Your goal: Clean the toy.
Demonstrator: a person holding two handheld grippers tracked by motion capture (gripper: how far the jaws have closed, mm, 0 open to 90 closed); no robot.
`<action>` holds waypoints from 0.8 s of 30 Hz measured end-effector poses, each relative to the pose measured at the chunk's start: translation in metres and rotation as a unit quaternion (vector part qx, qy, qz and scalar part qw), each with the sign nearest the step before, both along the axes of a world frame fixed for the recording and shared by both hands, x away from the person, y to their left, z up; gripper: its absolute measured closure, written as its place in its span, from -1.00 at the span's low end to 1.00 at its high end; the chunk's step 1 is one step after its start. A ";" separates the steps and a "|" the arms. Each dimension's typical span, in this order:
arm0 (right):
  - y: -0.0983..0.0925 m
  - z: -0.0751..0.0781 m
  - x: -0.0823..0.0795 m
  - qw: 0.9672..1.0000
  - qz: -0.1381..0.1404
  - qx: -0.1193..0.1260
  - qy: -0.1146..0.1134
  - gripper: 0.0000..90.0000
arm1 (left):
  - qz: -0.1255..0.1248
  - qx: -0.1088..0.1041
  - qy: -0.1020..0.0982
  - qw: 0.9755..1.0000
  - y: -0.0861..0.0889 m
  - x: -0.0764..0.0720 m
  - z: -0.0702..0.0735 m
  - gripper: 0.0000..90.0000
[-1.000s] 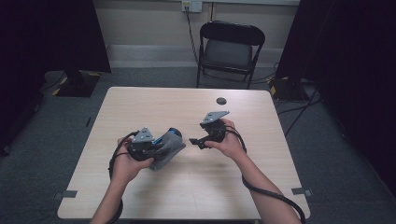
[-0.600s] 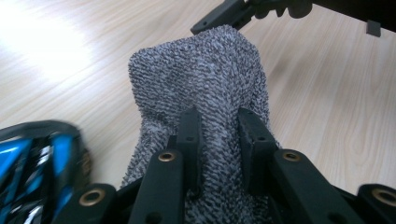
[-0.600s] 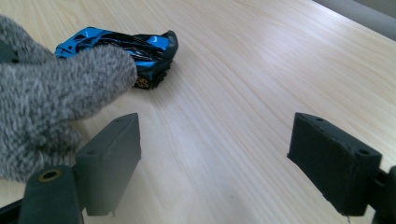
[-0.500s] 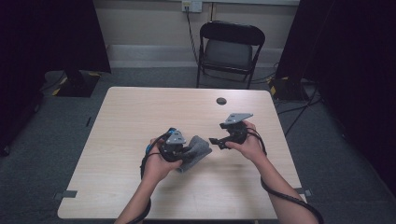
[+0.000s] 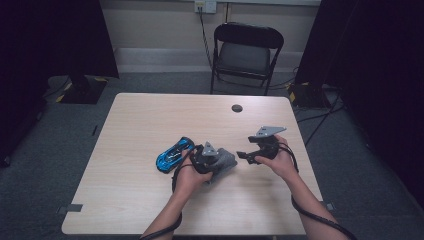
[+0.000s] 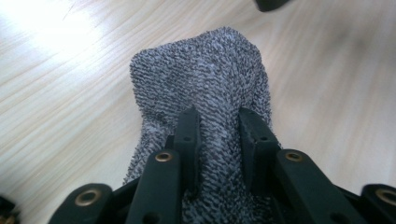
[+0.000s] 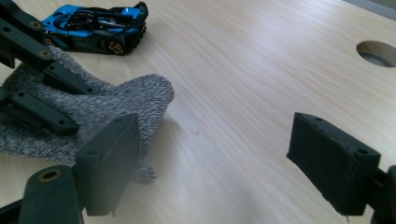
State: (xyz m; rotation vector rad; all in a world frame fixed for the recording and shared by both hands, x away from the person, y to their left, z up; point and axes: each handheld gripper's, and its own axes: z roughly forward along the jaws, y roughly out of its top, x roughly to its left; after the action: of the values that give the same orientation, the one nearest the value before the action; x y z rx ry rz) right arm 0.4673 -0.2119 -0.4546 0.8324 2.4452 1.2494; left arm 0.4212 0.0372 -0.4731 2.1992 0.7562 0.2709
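Wooden table [image 5: 150, 200]: left gripper [image 6: 218, 130] clamps grey cloth [image 6: 205, 79]; right gripper [image 7: 215, 158] gapes; no writing legible.

On the table [image 5: 150, 210], the toy car [image 5: 174, 153] lies just left of the cloth [image 5: 224, 162], the left gripper [image 5: 220, 160] on it, the right gripper [image 5: 242, 156] beside it to the right.

Dim room, glare top-left, edges perhaps blurred.
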 end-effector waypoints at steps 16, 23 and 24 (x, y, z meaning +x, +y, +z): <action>-0.003 -0.020 -0.021 1.000 0.009 -0.010 0.015 -0.61 | -0.014 -0.023 -0.004 1.000 0.014 -0.008 0.016 -0.20; 0.008 -0.030 -0.026 0.999 0.020 -0.016 0.021 -0.60 | 0.020 -0.020 -0.006 1.000 0.053 -0.010 0.008 -0.17; 0.010 -0.031 -0.027 0.999 0.021 -0.019 0.022 -0.60 | 0.023 -0.018 -0.004 1.000 0.055 -0.010 0.006 -0.14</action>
State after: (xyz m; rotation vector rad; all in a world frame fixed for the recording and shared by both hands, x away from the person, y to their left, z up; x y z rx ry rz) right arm 0.4404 -0.2023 -0.4858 0.8098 2.5250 1.2081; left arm 0.4116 0.0920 -0.4670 2.1468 0.8027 0.2873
